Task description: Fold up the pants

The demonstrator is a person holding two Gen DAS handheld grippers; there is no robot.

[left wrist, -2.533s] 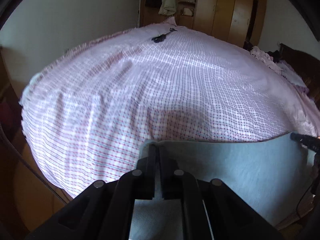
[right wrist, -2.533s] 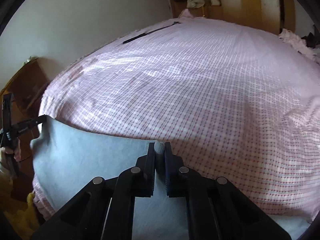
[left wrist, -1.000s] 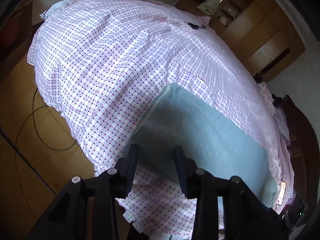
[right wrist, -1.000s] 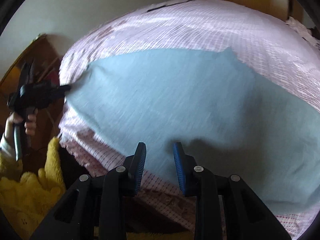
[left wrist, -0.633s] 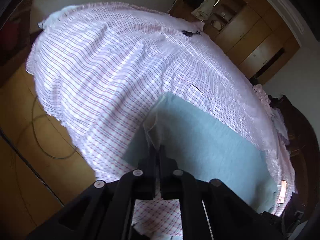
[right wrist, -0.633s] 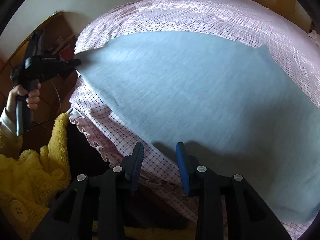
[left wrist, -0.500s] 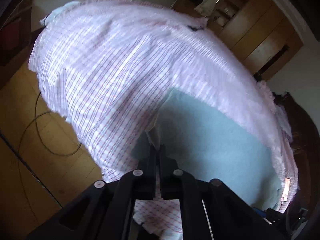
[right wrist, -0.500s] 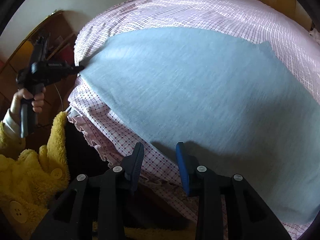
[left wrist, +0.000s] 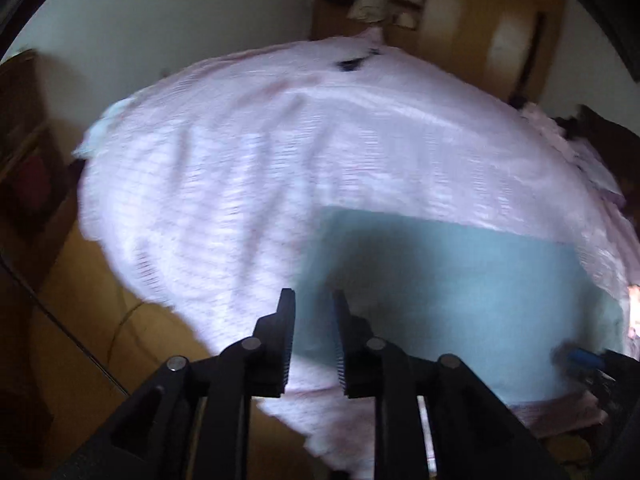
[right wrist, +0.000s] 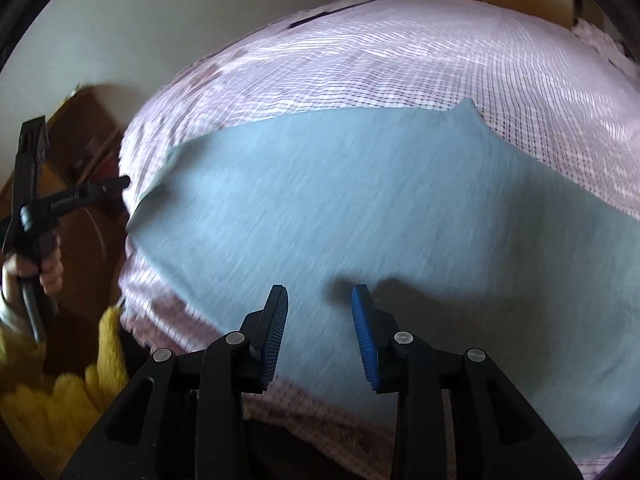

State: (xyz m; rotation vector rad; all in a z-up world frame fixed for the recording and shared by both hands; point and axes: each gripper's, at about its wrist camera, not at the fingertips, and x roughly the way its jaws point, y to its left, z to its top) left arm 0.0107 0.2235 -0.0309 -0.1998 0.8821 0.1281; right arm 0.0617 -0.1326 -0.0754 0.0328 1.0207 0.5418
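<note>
A pink checked bedsheet (right wrist: 400, 52) covered the bed, with wooden wardrobes (left wrist: 460, 20) behind. The light blue pants (right wrist: 360, 208) lay flat near its front edge, spread for a fold, I judged. The left gripper (left wrist: 314, 332) was opening, nothing pinched between its jaws. The right gripper (right wrist: 320, 328) hovered spread and empty above the cloth.

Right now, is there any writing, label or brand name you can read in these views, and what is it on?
One text only: small white print along the side of the left gripper, seen in the right wrist view; too blurred to read.
None on the pants or the checked bedsheet.
</note>
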